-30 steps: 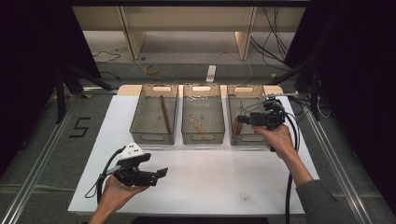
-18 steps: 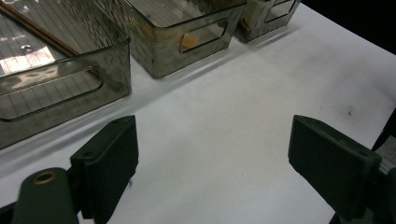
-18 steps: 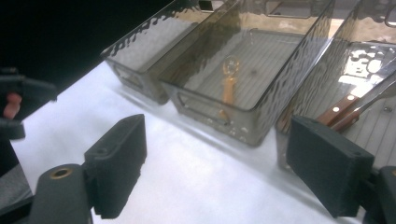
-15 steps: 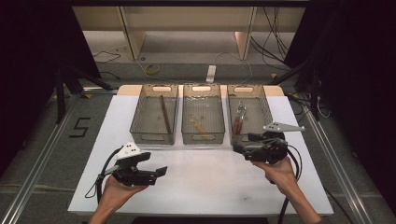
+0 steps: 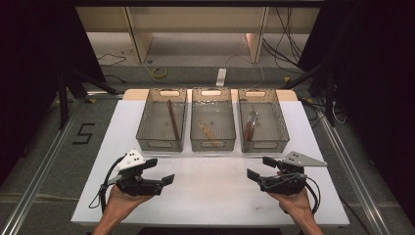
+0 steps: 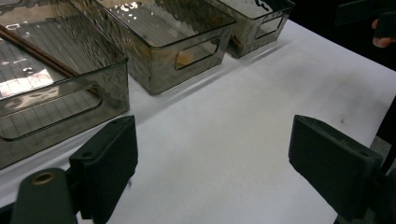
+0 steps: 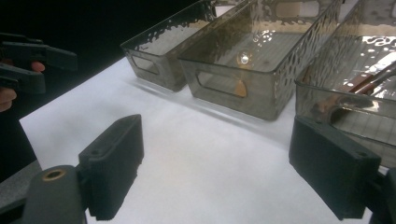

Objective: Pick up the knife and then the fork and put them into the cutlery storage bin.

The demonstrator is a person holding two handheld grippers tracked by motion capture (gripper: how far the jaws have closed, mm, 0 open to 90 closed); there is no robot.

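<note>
At the near left edge of the white worktop, the left gripper hovers with its jaws spread wide and nothing between them, pointing toward the middle.

Along the far edge stand 3 clear bins in a row. The left bin holds a long brown stick lying lengthwise. The middle bin holds a small tan spoon-like piece; what it is exactly I cannot tell. The right bin holds a few utensils with brown handles, bunched near its left wall.

At the near right edge, the right gripper has its jaws apart and empty too; they have just been opening, and nothing sits between them. It points inward, facing the left one across bare worktop.

Judging from this, sorting looks finished or paused, with both tools clear of the bins. The main risk is a careless reach: a wide jaw could catch a bin's near rim and shove the light bin back off the far edge, or tip the utensils out.
</note>
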